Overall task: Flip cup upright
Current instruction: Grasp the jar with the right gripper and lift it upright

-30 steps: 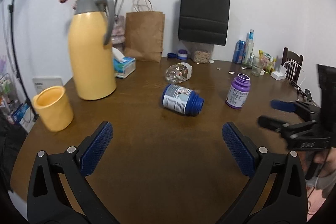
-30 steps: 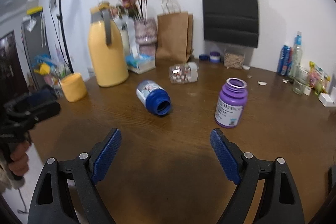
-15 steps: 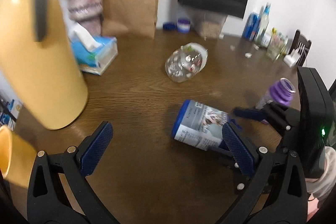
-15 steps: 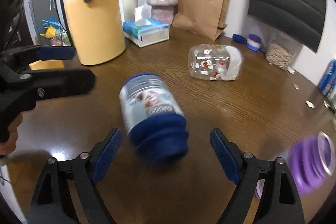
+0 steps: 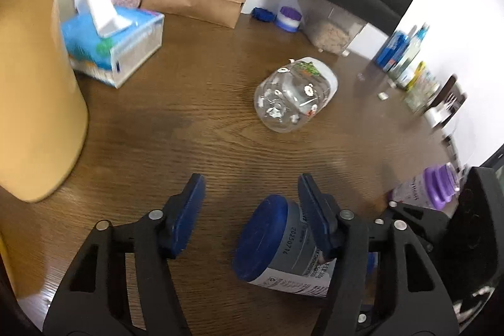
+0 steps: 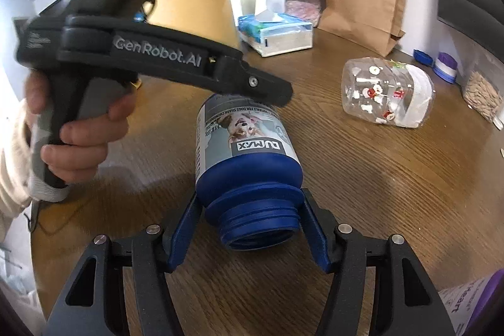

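1. The blue jar lies on its side on the wooden table, label facing up and printed upside down in the right wrist view. Its open threaded mouth points toward the right wrist camera.
2. The right gripper has its two blue pads on either side of the jar's neck. The pads sit against or just beside the neck; firm contact cannot be confirmed.
3. The left gripper is at the jar's flat base. Its fingers are spread: the right pad lies alongside the jar's wall, and the left pad stands apart from the jar over bare table.
4. A hand grips the left gripper's handle, visible in the right wrist view.
5. A clear plastic jar lies on its side farther back on the table.
6. A tissue box stands beside a yellow jug.
7. A purple bottle stands near the table edge.
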`<move>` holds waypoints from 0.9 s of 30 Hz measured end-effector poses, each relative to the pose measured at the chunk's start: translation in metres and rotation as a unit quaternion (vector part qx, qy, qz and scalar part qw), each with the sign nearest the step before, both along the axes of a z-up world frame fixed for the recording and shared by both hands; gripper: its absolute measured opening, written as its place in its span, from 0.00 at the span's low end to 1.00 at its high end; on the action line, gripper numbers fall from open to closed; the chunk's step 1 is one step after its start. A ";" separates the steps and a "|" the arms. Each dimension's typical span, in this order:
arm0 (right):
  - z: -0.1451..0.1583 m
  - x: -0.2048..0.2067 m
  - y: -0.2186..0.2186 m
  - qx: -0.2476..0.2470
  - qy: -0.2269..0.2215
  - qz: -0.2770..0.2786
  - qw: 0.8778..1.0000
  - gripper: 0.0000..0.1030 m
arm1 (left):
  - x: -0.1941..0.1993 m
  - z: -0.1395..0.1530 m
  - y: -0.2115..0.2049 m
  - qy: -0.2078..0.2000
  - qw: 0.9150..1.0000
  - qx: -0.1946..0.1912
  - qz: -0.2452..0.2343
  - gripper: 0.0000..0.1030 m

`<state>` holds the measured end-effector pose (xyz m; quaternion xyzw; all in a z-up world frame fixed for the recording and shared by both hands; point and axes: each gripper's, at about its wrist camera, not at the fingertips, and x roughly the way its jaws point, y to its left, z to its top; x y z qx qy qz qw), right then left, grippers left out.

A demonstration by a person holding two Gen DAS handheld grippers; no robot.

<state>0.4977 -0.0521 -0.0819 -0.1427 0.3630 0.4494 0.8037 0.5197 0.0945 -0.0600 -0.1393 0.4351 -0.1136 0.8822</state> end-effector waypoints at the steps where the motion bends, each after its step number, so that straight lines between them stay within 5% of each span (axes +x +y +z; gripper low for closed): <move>1: 0.000 0.000 -0.001 -0.006 -0.004 -0.001 1.000 0.65 | -0.002 0.000 0.002 -0.003 1.000 -0.004 0.003 0.51; 9: 0.008 0.013 -0.024 -0.034 -0.058 -0.092 0.993 0.67 | -0.034 0.007 0.004 -0.017 0.997 0.078 0.017 0.44; 11: 0.009 0.017 -0.026 -0.036 -0.056 -0.107 0.992 0.67 | -0.035 0.011 0.001 -0.017 0.996 0.087 0.011 0.59; 13: 0.012 0.019 -0.030 -0.030 -0.051 -0.114 0.992 0.67 | -0.033 0.017 0.005 -0.015 0.999 0.047 -0.002 0.79; 15: 0.017 0.020 -0.034 -0.021 -0.052 -0.121 0.991 0.67 | -0.028 0.020 0.000 -0.005 1.000 0.016 -0.017 0.84; 19: 0.037 0.020 -0.045 -0.010 -0.056 -0.136 0.989 0.67 | -0.008 0.004 -0.033 0.047 0.996 0.046 -0.054 0.82; 22: 0.057 0.017 -0.056 0.009 -0.064 -0.133 0.989 0.67 | 0.000 -0.009 -0.039 0.081 0.994 0.014 -0.069 0.59; 25: 0.083 0.021 -0.063 0.056 -0.061 -0.111 0.990 0.67 | -0.004 -0.008 -0.048 0.058 0.996 0.045 -0.057 0.58; 27: 0.103 0.033 -0.061 0.093 -0.059 -0.089 0.990 0.77 | -0.010 -0.002 -0.049 0.026 0.998 0.049 -0.041 0.58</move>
